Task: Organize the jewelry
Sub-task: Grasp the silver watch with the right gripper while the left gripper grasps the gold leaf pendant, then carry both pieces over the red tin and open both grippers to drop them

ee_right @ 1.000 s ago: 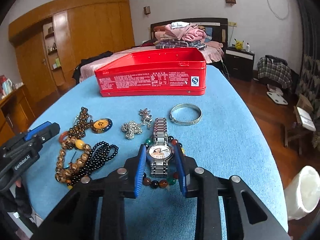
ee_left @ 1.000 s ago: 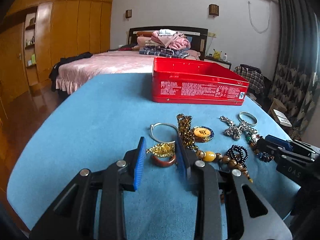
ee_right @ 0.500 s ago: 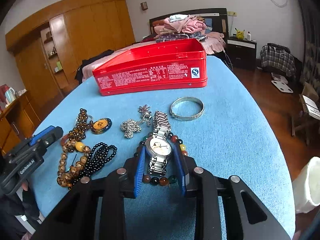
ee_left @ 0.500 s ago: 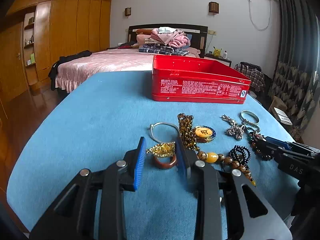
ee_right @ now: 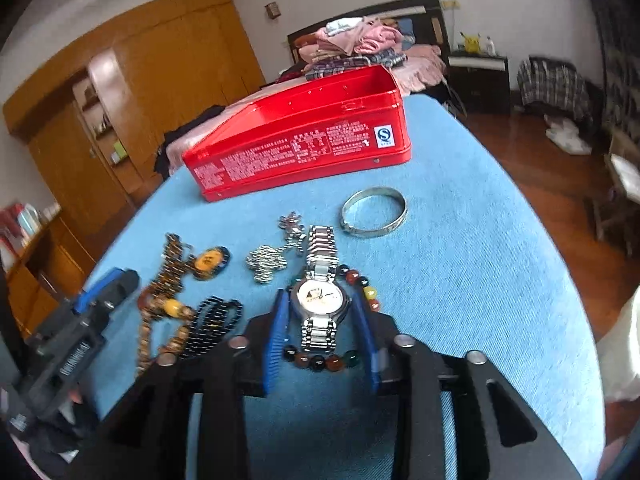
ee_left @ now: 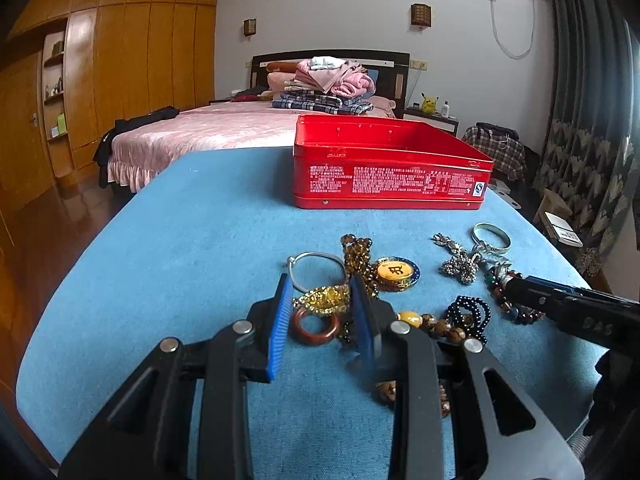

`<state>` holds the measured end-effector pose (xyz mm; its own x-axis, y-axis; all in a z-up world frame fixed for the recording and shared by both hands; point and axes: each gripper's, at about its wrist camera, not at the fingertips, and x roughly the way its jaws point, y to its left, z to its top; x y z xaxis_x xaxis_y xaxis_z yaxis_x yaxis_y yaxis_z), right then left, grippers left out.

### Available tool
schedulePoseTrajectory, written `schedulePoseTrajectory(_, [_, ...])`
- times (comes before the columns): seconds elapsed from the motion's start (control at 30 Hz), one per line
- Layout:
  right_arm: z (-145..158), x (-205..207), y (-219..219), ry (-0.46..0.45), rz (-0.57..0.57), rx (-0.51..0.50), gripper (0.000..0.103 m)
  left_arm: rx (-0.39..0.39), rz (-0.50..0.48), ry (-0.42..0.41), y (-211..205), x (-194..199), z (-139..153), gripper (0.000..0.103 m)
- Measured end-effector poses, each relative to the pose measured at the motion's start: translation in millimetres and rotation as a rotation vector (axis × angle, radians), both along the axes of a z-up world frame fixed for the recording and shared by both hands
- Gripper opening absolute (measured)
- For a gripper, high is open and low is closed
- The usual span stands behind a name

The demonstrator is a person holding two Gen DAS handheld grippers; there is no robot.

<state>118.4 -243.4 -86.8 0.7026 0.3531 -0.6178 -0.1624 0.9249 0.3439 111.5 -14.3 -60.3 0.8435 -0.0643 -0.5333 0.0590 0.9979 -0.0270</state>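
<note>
1. Jewelry lies spread on the blue counter (ee_left: 192,248) in front of an open red tin (ee_right: 304,140).
2. A silver watch (ee_right: 320,300) lies with its band running away from the right camera toward the tin, dial up, over a ring of coloured beads (ee_right: 320,361).
3. A silver bangle (ee_right: 374,212) lies flat between the watch and the tin, apart from both.
4. A reddish ring (ee_left: 316,326) and a gold chain (ee_left: 324,299) lie beside a thin silver hoop (ee_left: 316,270).
5. Beyond the counter are a pink bed (ee_left: 208,132) and wooden wardrobes (ee_left: 132,52).
6. The left hand-held gripper (ee_left: 320,320) sits low, released, its blue pads either side of the ring and chain.
7. The right hand-held gripper (ee_right: 322,330) is tilted, released, straddling the watch; whether the pads touch it is unclear.
</note>
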Motion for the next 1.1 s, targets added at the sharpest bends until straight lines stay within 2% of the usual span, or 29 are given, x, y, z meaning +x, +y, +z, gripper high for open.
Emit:
schedulePoseTrajectory(0.3, [1, -2, 15, -0.023, 0.019, -0.12, 0.039, -0.008, -0.003, 0.005, 1, 1, 1, 0.028])
schedulePoseTrajectory(0.43, [-1, 1, 13, -0.021, 0.019, -0.105, 0.039, -0.009, -0.003, 0.009, 0, 2, 0, 0.028])
schedulePoseTrajectory(0.53, [-1, 2, 13, -0.028, 0.023, -0.11, 0.032, -0.011, -0.003, 0.015, 0, 2, -1, 0.028])
schedulePoseTrajectory(0.67, [1, 1, 9, -0.025, 0.027, -0.1, 0.032, -0.009, -0.005, 0.013, -1, 3, -1, 0.028])
schedulePoseTrajectory(0.87, [25, -7, 10, -0.096, 0.034, -0.135, 0.032, -0.008, -0.007, 0.001, -2, 7, 8, 0.028])
schedulePoseTrajectory(1.1, [53, -1, 1, -0.131, 0.033, -0.084, 0.032, -0.018, -0.024, -0.041, -7, 24, 33, 0.028])
